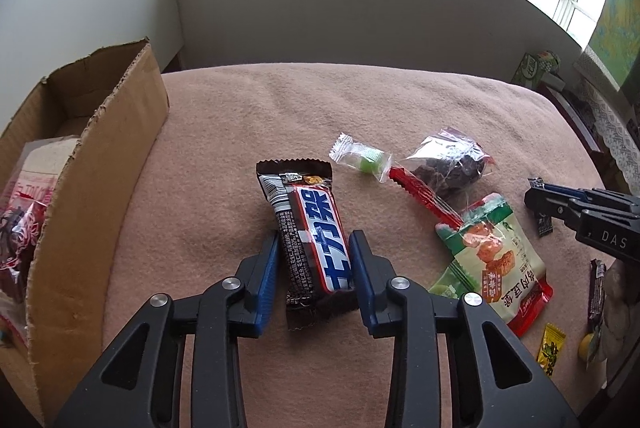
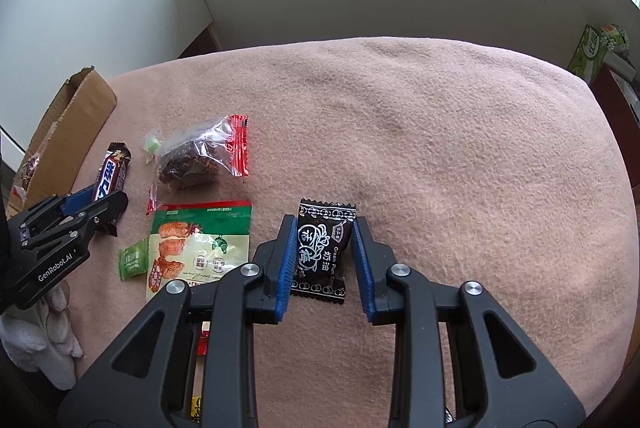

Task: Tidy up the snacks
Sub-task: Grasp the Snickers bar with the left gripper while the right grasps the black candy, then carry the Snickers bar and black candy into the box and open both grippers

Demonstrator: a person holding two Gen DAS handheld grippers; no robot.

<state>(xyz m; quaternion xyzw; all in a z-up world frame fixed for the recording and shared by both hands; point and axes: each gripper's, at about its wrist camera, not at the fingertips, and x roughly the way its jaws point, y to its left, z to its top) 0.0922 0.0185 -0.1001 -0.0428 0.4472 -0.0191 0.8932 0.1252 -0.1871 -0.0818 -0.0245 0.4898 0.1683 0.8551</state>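
- Left tongs (image 1: 314, 256): jaws spread apart, blue pads on either side of the brown chocolate bar with a blue-and-white label (image 1: 310, 232). A narrow gap shows at each pad; the bar lies flat on the pink fleece-covered table (image 1: 280, 115), not gripped.
- Right tongs (image 2: 323, 260): jaws likewise spread, straddling the small black plum-candy sachet with white print (image 2: 322, 252). The left pad sits against or just beside the sachet edge; contact cannot be confirmed. The right pad stands clear. The sachet rests on the table.
- Open brown cardboard box (image 1: 100, 155): at the left edge of the table, beside the chocolate bar. It holds red-and-white printed packets (image 1: 24, 211).
- Clear wrapper holding a green sweet (image 1: 362, 157): beyond the bar, to its right.
- Clear bag of dark dried fruit with a red sealed edge (image 1: 452, 163): just right of the green sweet.
- Green, white and red flat pouch printed with fried tofu pieces (image 1: 492, 256): nearer than the fruit bag, overlapping its red strip.
- Small green square sachet (image 2: 134, 260): touching the left side of the pouch in the right wrist view.
- Small yellow sachet (image 1: 551, 348): near the table's front edge, right of the pouch.
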